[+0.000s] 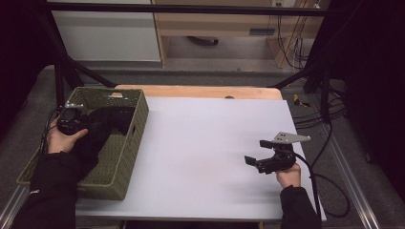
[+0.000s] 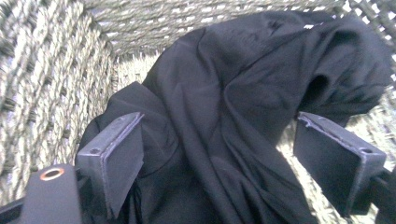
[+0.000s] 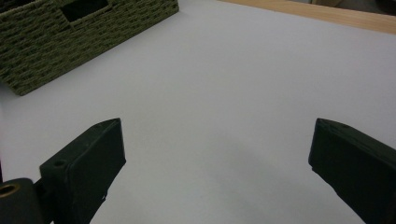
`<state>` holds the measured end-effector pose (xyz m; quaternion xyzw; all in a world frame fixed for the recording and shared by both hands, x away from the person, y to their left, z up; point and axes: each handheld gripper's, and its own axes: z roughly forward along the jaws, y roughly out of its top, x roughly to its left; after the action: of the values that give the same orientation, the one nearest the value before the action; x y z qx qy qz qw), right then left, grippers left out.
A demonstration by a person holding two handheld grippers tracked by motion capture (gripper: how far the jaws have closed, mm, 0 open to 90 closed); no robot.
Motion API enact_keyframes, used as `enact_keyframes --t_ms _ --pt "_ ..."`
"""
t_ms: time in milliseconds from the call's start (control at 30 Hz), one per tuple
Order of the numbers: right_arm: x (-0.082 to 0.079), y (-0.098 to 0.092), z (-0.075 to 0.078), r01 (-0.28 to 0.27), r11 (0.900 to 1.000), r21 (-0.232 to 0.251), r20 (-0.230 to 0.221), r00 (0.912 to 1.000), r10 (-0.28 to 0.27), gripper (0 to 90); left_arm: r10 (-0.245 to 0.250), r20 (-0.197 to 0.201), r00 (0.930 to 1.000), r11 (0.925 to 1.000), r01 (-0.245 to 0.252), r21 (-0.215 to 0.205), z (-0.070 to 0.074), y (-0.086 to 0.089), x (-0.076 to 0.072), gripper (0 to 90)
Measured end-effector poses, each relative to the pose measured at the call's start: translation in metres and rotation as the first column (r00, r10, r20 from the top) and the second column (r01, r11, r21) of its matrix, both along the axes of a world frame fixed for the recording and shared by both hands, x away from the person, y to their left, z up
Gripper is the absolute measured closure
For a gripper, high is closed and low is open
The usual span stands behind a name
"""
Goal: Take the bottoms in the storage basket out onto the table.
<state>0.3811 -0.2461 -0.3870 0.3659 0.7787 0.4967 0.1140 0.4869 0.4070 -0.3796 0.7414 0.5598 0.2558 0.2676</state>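
Observation:
A black cloth (image 1: 112,119) lies crumpled inside an olive woven basket (image 1: 136,125) at the table's left. My left gripper (image 1: 76,123) reaches down into that basket, held by the person's left hand. In the left gripper view the gripper (image 2: 217,163) stands open with the black cloth (image 2: 243,84) bunched between its jaws; a strip of basket floor shows between the cloth and the right-hand jaw. My right gripper (image 1: 257,151) hovers low over the white tabletop (image 1: 200,143) at the right, jaws wide. Nothing is between the jaws of the right gripper (image 3: 217,154).
The basket wall (image 2: 42,70) closes in on the left gripper's left and far side. The basket (image 3: 70,42) has a handle cutout facing the right gripper. A wooden strip (image 1: 200,91) runs along the table's far edge. Black frame bars and cables stand beyond.

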Motion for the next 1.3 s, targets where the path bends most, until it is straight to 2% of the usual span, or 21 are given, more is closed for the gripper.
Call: enact_keyframes --t_ms 200,300,400,533,567,600,633,967,1067,1167,1300 --pt "0.000 0.001 -0.001 -0.002 1.000 -0.001 -0.003 1.0000 0.002 4.1 -0.010 -0.001 0.9999 0.9999 0.010 0.010 -0.011 0.004 0.004 16.7" --pt "0.001 0.001 -0.001 -0.002 1.000 0.000 -0.005 1.0000 0.002 4.1 -0.003 -0.034 0.9994 0.9998 0.003 0.018 -0.018 0.005 0.005 16.7" --pt "0.001 0.001 -0.001 -0.003 1.000 0.000 -0.004 1.0000 0.003 4.1 0.006 -0.046 0.9989 0.9998 -0.005 0.016 -0.021 0.006 0.006 17.4" --pt "0.001 0.001 -0.001 -0.004 1.000 -0.003 -0.006 1.0000 0.004 4.1 0.007 -0.070 0.9975 1.0000 -0.007 -0.001 -0.026 0.006 0.008 19.2" --pt "0.001 0.001 -0.001 -0.003 1.000 -0.002 -0.007 1.0000 0.003 4.1 0.006 -0.086 0.9963 1.0000 -0.006 -0.001 -0.029 0.006 0.008 23.3" --pt "0.001 0.001 -0.001 -0.003 1.000 -0.002 -0.007 1.0000 0.003 4.1 0.006 -0.086 0.9963 1.0000 -0.006 -0.001 -0.029 0.006 0.008 23.9" --pt "0.001 0.001 -0.001 -0.004 1.000 0.000 -0.004 1.0000 0.004 4.1 0.005 -0.106 0.9944 1.0000 -0.005 0.000 -0.032 0.007 0.008 24.6" --pt "0.000 0.000 0.000 -0.003 1.000 0.002 -0.004 1.0000 0.003 4.2 -0.005 -0.163 0.9867 0.9998 0.002 -0.021 -0.039 0.005 0.008 30.9" --pt "0.000 0.000 0.000 -0.004 1.000 0.000 -0.005 1.0000 0.004 4.1 -0.004 -0.175 0.9846 0.9995 -0.001 -0.032 -0.040 0.006 0.008 35.7" --pt "0.000 0.000 0.000 -0.004 1.000 0.001 -0.003 1.0000 0.004 4.1 -0.009 -0.186 0.9826 0.9999 0.008 -0.007 -0.040 0.005 0.007 42.6" --pt "0.000 0.000 0.000 -0.004 1.000 0.001 -0.003 1.0000 0.004 4.1 -0.022 -0.196 0.9803 0.9997 0.020 -0.014 -0.040 0.004 0.006 51.9"
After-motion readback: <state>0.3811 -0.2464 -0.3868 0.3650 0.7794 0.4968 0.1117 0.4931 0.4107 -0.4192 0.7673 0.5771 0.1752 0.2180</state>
